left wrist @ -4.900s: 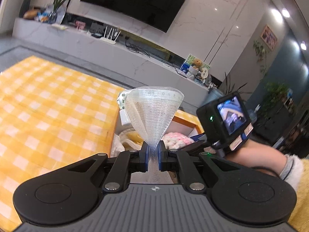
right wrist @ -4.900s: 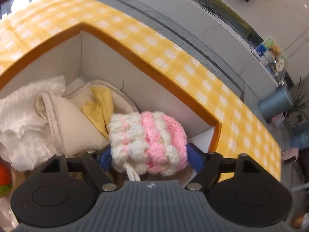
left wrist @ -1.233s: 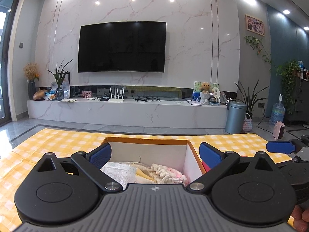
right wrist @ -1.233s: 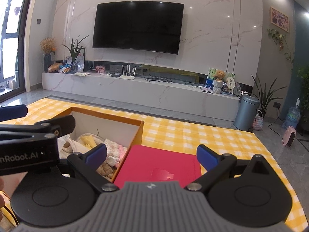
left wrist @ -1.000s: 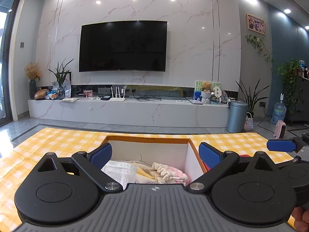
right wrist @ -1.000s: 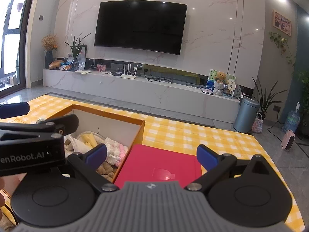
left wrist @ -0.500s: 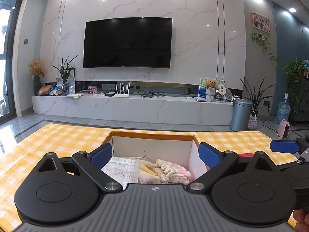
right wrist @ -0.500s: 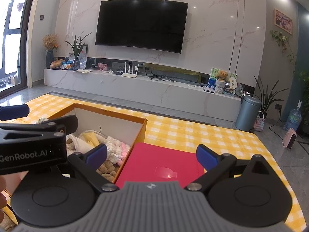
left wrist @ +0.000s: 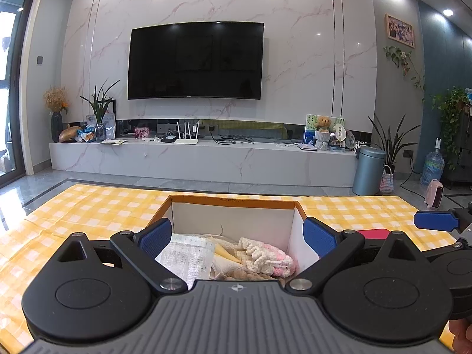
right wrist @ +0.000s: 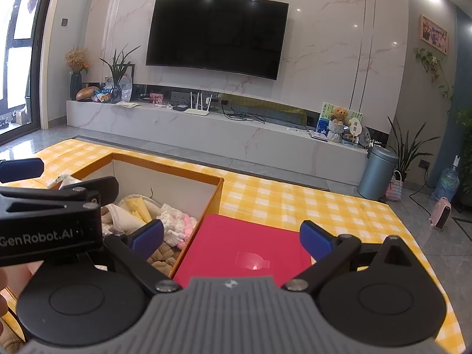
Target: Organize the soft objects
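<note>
Both tongs, left tongs [left wrist: 237, 233] and right tongs [right wrist: 231, 231], have let go and now stand spread, empty. At lower centre, the light, squashy crochet pouch [left wrist: 265, 258] lies in the box [left wrist: 233, 202]; pinch its middle.

- My right gripper [right wrist: 231, 237] is spread wide and empty above the red lid [right wrist: 247, 253].
- The lid lies flat on the yellow checked table [right wrist: 309, 203], touching the right wall of the orange-rimmed box [right wrist: 165, 166].
- In the box lie a pink-and-white knit piece [right wrist: 180, 224], a yellow cloth [right wrist: 138, 208] and a brown plush [right wrist: 163, 255].
- My left gripper [right wrist: 53, 197] sits at the left, over the box.
</note>
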`<state>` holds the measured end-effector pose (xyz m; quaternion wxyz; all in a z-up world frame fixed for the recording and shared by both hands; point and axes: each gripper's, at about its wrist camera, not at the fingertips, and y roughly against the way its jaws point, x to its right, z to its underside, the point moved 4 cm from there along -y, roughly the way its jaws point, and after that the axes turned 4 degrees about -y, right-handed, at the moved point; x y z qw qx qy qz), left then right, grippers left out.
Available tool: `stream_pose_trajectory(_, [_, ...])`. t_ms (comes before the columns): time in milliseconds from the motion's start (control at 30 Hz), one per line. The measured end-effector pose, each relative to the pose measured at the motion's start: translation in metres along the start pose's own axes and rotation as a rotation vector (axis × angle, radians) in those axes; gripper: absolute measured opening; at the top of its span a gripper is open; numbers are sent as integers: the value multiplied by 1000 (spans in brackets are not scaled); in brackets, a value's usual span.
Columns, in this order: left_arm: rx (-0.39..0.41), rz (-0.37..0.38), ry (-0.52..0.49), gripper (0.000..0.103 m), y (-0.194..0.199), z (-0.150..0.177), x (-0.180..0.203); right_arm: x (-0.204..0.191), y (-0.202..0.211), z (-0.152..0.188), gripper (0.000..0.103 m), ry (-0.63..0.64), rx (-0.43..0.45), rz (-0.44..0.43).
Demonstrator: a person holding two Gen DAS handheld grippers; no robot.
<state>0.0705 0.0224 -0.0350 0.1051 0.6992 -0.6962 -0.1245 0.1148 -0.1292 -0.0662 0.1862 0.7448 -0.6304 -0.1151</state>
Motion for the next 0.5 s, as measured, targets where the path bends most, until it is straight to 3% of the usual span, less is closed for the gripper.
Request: stream_pose_trajectory(500, [-41,-4,8,103,-2,6,0,-1,-6,3,97,6,-22,-11])
